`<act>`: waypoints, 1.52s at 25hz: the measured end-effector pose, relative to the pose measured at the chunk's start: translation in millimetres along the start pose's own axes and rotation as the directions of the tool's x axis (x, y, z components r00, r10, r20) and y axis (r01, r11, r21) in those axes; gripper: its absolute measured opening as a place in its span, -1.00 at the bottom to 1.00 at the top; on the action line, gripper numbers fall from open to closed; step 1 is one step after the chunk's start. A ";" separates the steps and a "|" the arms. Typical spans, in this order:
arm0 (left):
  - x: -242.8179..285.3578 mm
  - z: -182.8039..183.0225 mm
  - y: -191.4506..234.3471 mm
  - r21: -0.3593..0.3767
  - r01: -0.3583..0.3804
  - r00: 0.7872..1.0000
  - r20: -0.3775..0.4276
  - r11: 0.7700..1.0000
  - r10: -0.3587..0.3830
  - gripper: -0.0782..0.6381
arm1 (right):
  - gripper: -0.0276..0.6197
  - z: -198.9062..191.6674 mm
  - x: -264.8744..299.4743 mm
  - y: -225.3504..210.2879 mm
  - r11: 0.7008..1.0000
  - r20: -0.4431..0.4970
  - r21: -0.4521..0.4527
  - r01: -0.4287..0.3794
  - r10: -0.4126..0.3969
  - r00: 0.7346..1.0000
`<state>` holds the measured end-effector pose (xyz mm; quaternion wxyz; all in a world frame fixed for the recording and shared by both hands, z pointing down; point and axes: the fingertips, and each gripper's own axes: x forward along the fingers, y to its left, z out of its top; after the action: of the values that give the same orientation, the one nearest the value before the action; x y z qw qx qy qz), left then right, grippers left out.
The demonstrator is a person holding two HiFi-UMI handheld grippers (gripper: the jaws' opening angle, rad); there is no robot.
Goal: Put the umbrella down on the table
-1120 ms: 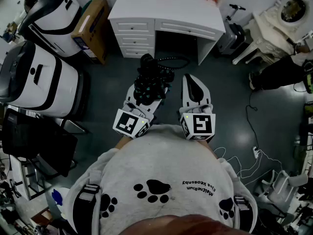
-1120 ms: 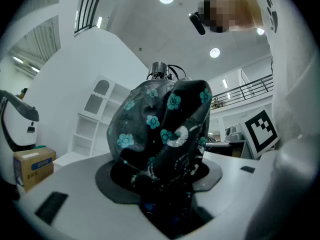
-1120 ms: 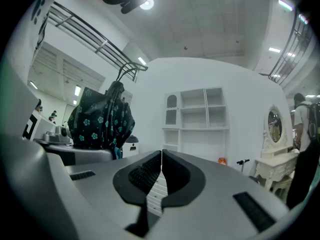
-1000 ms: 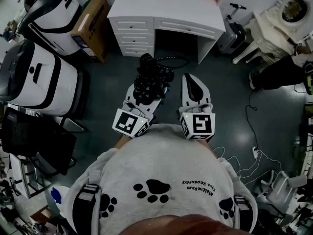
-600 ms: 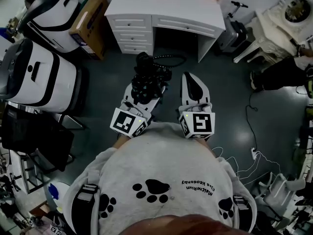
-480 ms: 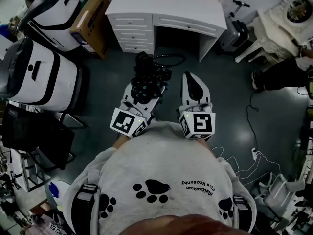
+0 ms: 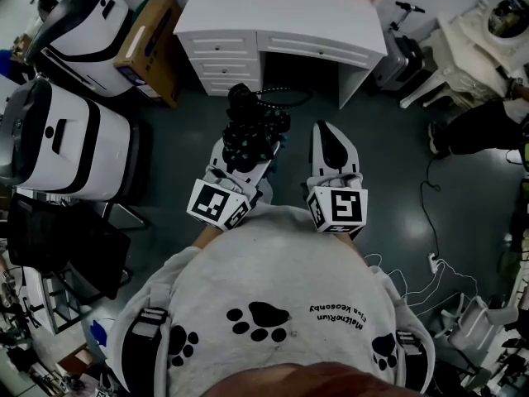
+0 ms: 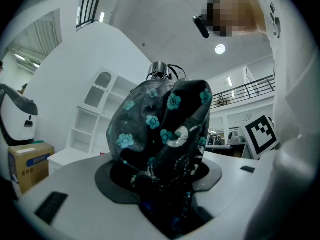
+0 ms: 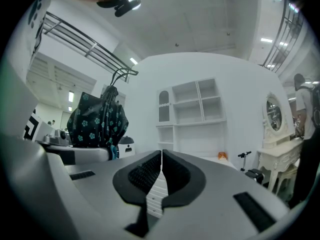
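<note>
Fingers (image 8: pixel 75 194) of our left gripper (image 8: pixel 165 179) pinch the folded umbrella (image 8: pixel 165 129); those of our right gripper (image 9: pixel 161 171) press together, empty; with the worktop (image 7: pixel 281 7) far off, fabric may slip early.

On my feed I see a pale grey sweatshirt (image 7: pixel 273 271) printed with black paw prints (image 7: pixel 260 322) and one line of small black lettering (image 7: pixel 335 321). Black straps (image 7: pixel 147 337) with grey buckles run over both shoulders. The left gripper (image 7: pixel 241 160) and right gripper (image 7: pixel 326 131) both have smooth white shells. Each carries a white cube (image 7: pixel 218 204) faced with black square markers. The right one's pads (image 9: pixel 142 174) are black and ribbed, set in dark curved mounts, and I see small dark rectangular slots on its shell.
</note>
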<state>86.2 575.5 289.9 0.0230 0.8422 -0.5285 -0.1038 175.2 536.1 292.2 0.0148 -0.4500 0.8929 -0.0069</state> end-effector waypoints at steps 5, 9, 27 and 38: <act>47.7 5.3 54.1 0.021 0.018 1.000 -0.008 1.000 -0.018 -0.10 | -0.82 -1.4 72.3 -12.7 1.000 -0.014 0.010 -0.002 0.002 1.000; 87.4 10.3 108.5 0.007 0.026 1.000 -0.016 1.000 -0.026 -0.10 | -0.82 -1.4 139.1 -19.2 1.000 -0.028 0.014 0.002 -0.002 1.000; 188.4 0.6 250.2 -0.028 0.080 0.996 -0.048 0.996 -0.082 -0.10 | -0.82 -20.2 297.3 -48.2 0.996 -0.061 0.022 0.088 -0.086 0.994; 191.0 -0.3 270.2 -0.050 0.060 0.997 -0.038 0.997 -0.062 -0.10 | -0.82 -26.5 313.4 -44.4 0.996 -0.077 0.028 0.088 -0.086 0.993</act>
<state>-72.7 285.5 301.6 0.0508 0.8591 -0.4993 -0.1005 23.6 257.7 313.4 -0.0124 -0.4876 0.8721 -0.0384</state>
